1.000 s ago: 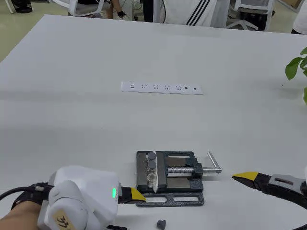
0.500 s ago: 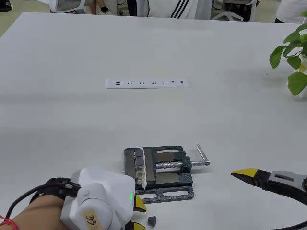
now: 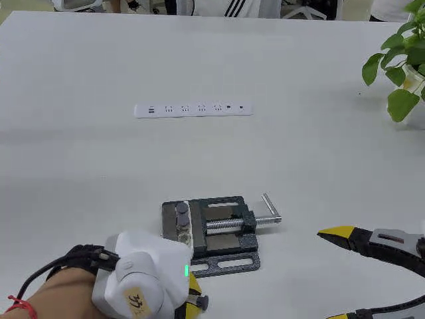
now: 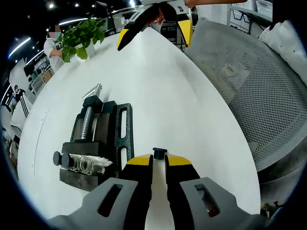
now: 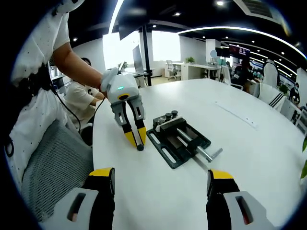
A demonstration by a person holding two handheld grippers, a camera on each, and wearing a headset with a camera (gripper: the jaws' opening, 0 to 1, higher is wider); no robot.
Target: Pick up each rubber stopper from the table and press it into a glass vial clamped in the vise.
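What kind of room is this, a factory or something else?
Most likely an open-plan office used as a workspace, not a factory: a big white table with a power strip on it, a potted plant, and a mesh office chair beside the table.

Wide bare table (image 3: 319, 166) around vise (image 3: 226, 264); crank handle (image 3: 271, 208) jutting right (power strip (image 3: 192, 109) well behind, plant (image 3: 395, 73) far right).
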